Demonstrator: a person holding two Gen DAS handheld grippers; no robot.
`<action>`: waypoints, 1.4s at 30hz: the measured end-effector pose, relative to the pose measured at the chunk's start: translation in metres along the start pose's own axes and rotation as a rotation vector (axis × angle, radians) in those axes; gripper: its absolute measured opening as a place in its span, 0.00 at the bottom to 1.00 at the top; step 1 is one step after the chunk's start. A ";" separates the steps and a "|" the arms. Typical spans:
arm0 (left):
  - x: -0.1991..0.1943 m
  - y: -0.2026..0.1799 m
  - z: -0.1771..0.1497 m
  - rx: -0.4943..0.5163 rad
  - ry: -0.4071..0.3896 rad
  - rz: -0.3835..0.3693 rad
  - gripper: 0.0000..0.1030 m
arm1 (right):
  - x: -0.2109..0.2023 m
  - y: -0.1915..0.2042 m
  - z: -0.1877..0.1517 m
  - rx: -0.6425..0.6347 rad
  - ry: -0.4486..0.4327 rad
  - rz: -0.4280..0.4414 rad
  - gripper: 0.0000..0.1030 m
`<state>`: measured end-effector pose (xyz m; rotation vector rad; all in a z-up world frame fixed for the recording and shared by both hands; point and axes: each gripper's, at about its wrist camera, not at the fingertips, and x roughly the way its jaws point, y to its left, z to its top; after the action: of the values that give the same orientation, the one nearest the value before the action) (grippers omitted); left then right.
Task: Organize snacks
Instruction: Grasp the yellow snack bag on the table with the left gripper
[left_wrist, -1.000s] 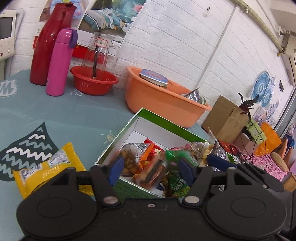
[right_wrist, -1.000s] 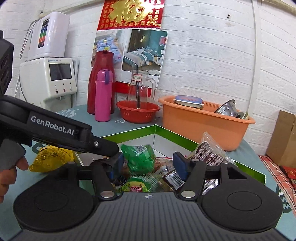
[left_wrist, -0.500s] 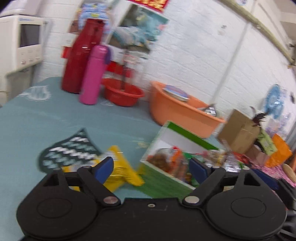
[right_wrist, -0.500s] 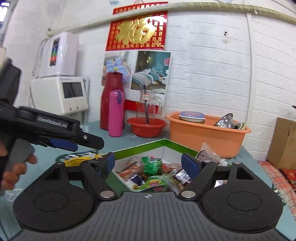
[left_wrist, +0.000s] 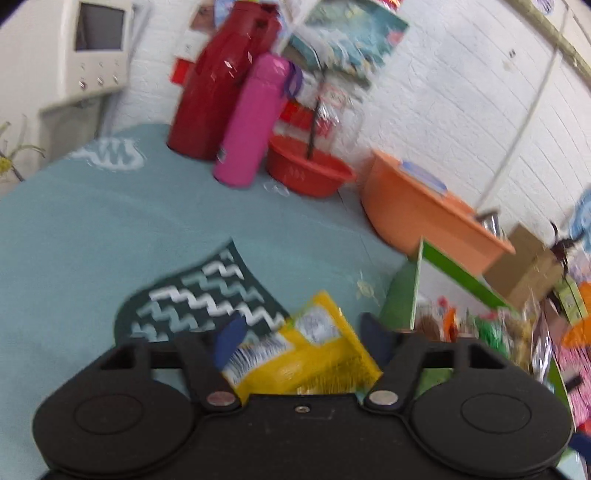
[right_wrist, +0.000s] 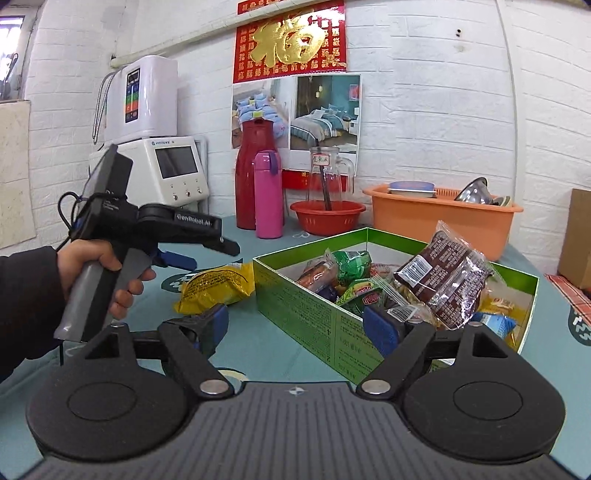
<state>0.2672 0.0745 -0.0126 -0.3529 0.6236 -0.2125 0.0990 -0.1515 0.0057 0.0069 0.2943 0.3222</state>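
Left view: our left gripper (left_wrist: 301, 338) has just been closing, jaws half-wide around the yellow pack (left_wrist: 299, 354) on the table (left_wrist: 92, 229); blur hides any contact.
Right view: our right gripper (right_wrist: 295, 326) gapes empty before the box (right_wrist: 314, 314); pack beside it.

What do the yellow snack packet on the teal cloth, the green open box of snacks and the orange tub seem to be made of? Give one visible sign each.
Yellow snack packet: thin plastic film, it seems; glossy, crinkled, puffed.
Green open box: printed cardboard, probably; thin, flat, stiff walls with sharp folded corners, white inside.
Orange tub: moulded plastic, likely; smooth, uniform colour, rolled rim.
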 end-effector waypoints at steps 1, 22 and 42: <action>-0.002 -0.001 -0.006 0.018 0.012 -0.008 0.71 | -0.001 0.000 -0.001 0.003 0.000 -0.001 1.00; -0.111 -0.012 -0.110 -0.126 0.160 -0.192 1.00 | -0.024 0.023 -0.043 0.245 0.220 0.238 1.00; -0.133 -0.024 -0.123 -0.110 0.190 -0.304 1.00 | -0.042 0.037 -0.048 0.167 0.257 0.187 1.00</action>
<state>0.0853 0.0607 -0.0259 -0.5381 0.7699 -0.5080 0.0354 -0.1317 -0.0262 0.1588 0.5766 0.4852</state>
